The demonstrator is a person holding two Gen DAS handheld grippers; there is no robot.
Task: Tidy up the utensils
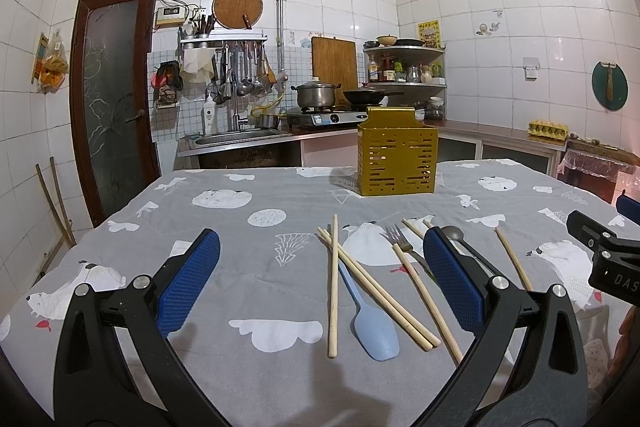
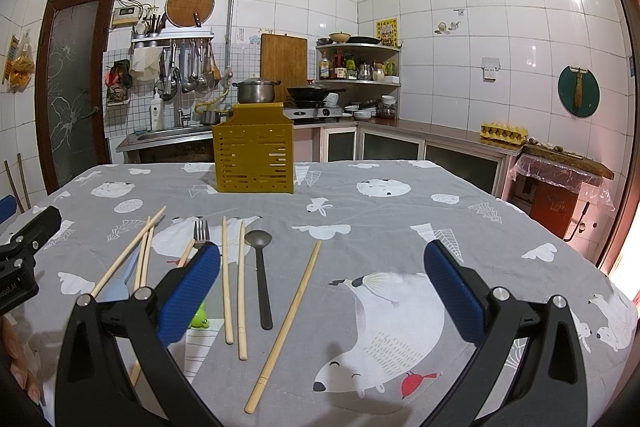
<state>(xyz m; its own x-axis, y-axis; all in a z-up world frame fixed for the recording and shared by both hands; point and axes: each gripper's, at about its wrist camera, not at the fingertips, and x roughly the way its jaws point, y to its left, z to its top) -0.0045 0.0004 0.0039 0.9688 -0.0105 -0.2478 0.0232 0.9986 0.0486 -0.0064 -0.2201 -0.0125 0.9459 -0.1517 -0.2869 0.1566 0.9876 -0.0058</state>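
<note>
Left wrist view is showing the left gripper (image 1: 320, 275) hovering with jaws wide apart and empty above crossed pale wooden chopsticks (image 1: 376, 291) and a light blue plastic spoon (image 1: 370, 315). Right wrist view is showing the right gripper (image 2: 322, 283) likewise standing spread and empty over the grey animal-print tablecloth (image 2: 400, 195). All utensils are lying loose on the cloth; the perforated yellow metal utensil holder (image 2: 254, 157) is standing upright well beyond them, apparently empty.

Probable faults:
- Chopsticks are overlapping the blue spoon; closing on one is likely dragging or flicking its neighbours.
- Thin sticks are lying flat on soft cloth, so pads may be pinching fabric.
- A dark long-handled spoon (image 2: 262, 279) and metal fork (image 2: 201, 231) are lying close to single chopsticks (image 2: 234, 283), inviting double grasps.
- Grippers are working side by side; collision is possible.
</note>
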